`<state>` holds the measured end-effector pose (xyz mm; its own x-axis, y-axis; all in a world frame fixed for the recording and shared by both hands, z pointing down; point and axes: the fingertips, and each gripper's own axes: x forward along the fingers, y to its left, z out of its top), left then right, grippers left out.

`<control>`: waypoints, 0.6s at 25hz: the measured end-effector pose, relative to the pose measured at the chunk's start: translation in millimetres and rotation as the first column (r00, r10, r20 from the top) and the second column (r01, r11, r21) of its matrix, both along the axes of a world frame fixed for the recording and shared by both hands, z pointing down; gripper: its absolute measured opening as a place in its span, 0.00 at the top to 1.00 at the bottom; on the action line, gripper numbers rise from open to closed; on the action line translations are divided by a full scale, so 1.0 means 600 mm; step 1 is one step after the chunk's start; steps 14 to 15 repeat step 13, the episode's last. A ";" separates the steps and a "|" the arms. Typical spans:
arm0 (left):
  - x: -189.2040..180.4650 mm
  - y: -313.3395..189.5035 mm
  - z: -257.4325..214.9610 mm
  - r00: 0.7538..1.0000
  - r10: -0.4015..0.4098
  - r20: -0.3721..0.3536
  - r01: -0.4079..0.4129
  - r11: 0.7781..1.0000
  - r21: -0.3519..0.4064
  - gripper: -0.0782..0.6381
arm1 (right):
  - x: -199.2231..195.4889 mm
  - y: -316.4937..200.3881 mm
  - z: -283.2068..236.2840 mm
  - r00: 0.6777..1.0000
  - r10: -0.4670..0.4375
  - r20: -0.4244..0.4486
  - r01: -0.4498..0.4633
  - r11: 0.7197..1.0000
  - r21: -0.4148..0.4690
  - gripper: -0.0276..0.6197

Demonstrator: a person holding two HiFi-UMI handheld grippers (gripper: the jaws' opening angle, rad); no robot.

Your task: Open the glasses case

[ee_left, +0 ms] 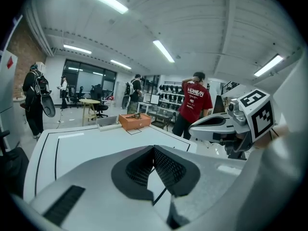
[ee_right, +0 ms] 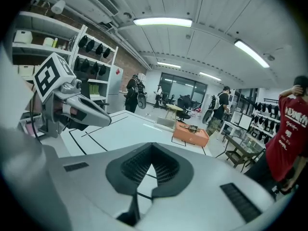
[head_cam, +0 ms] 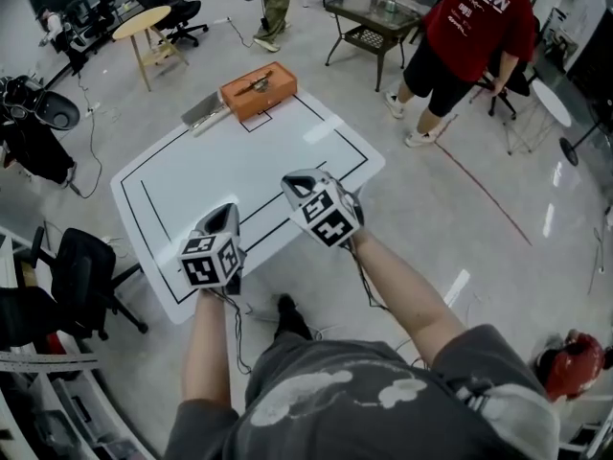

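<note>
White print on back of red shirt [head_cam: 479, 22], too blurry to read. No other legible txt.

Open lab or workshop floor, not a home. White table [head_cam: 239, 175] marked with black lines stood alone on a polished grey floor [head_cam: 460, 218]. Office chairs [head_cam: 81, 276], a round wooden table [head_cam: 141, 22] and a glass side table [head_cam: 374, 17] stood around. Wall shelves [ee_right: 91, 57] held dark gear. Strip lights [ee_right: 162, 21] overhead; brick wall [ee_left: 19, 57]. Several people [head_cam: 474, 27] were standing about.
</note>
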<state>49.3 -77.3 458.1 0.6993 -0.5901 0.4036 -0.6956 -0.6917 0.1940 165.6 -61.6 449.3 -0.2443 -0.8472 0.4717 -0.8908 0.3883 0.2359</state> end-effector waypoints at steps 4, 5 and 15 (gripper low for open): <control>-0.009 0.069 -0.009 1.000 0.002 -0.011 -0.001 1.000 0.019 0.89 | -0.014 0.064 -0.007 1.000 -0.004 0.007 0.004 1.000 0.017 0.96; -0.011 0.081 -0.011 1.000 0.002 -0.013 -0.002 1.000 0.019 0.89 | -0.017 0.075 -0.008 1.000 -0.006 0.008 0.006 1.000 0.016 0.96; -0.048 0.183 -0.024 1.000 0.008 -0.011 -0.007 0.999 0.034 0.89 | -0.062 0.184 -0.013 1.000 -0.008 0.021 0.008 1.000 0.015 0.96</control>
